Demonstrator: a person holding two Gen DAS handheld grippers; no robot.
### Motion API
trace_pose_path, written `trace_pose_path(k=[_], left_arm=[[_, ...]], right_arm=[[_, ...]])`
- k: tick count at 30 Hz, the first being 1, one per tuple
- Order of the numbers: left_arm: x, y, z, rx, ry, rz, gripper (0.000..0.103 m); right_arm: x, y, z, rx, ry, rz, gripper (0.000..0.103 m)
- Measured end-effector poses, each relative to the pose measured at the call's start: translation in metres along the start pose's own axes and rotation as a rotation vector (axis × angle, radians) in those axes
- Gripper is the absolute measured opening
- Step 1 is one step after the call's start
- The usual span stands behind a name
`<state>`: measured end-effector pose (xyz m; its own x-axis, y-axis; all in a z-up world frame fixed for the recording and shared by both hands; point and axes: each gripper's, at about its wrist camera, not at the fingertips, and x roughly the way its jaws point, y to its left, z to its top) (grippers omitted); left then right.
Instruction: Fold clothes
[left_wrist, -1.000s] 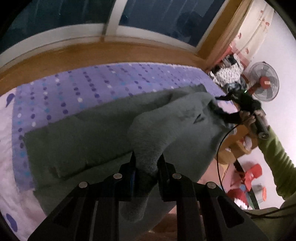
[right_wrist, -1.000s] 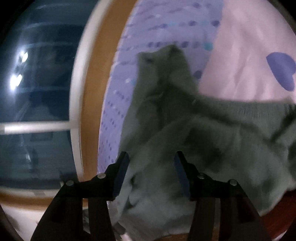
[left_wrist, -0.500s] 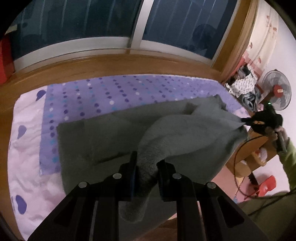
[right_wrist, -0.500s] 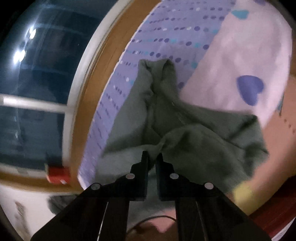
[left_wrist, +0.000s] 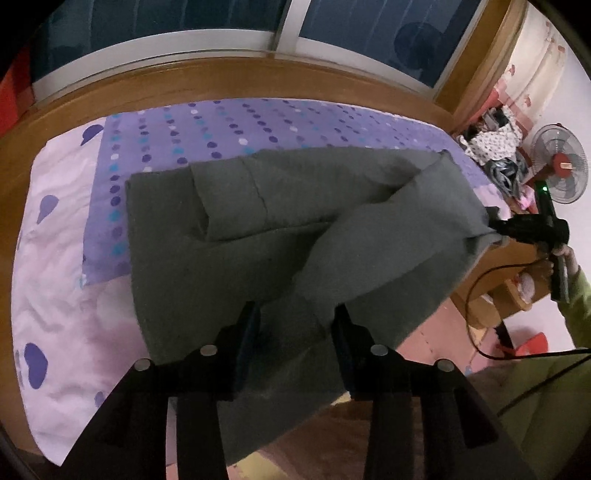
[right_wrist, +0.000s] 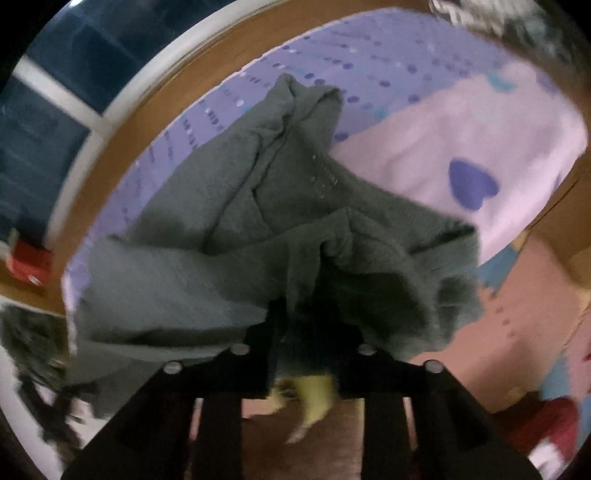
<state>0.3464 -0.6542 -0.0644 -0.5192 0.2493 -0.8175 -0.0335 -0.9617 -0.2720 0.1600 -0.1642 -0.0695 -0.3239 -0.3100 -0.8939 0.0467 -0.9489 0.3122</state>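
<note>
Left wrist view: the left tongs (left_wrist: 295, 332) are opening, their pads standing apart with a fold of the grey-green garment (left_wrist: 229, 258) lying loose between them, not pinched. The garment spreads ahead of the tongs over the bed (left_wrist: 55, 258), on its purple dotted cover (left_wrist: 221, 125), with its near edge hanging off the bed's side below the tongs. To the right of these tongs, well apart, the right tongs (left_wrist: 496, 230) meet the garment's raised far corner; a green sleeve (left_wrist: 580, 306) shows behind them.

Right wrist view: the right tongs (right_wrist: 306, 328) are opening, and dark cloth of the garment (right_wrist: 258, 206) bunches between the pads; whether they still pinch it I cannot tell. The garment stretches away ahead of the tongs across the bed (right_wrist: 480, 122).
</note>
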Motion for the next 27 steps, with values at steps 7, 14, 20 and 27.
trace_pose_path(k=[7, 14, 20, 27], left_arm=[[-0.025, 0.026, 0.012, 0.046, -0.007, -0.137, 0.041], [-0.018, 0.057, 0.019, 0.138, 0.088, -0.283, 0.044], [-0.007, 0.068, 0.024, 0.216, 0.174, -0.351, 0.044], [-0.008, 0.068, 0.030, 0.202, 0.181, -0.344, 0.044]], right_arm=[[-0.042, 0.049, -0.035, -0.099, -0.165, -0.174, 0.033], [-0.033, 0.142, -0.097, 0.034, -0.236, -0.210, 0.036], [-0.001, 0.233, -0.156, 0.066, -0.223, -0.137, 0.040], [0.023, 0.299, -0.196, -0.019, -0.219, -0.076, 0.040]])
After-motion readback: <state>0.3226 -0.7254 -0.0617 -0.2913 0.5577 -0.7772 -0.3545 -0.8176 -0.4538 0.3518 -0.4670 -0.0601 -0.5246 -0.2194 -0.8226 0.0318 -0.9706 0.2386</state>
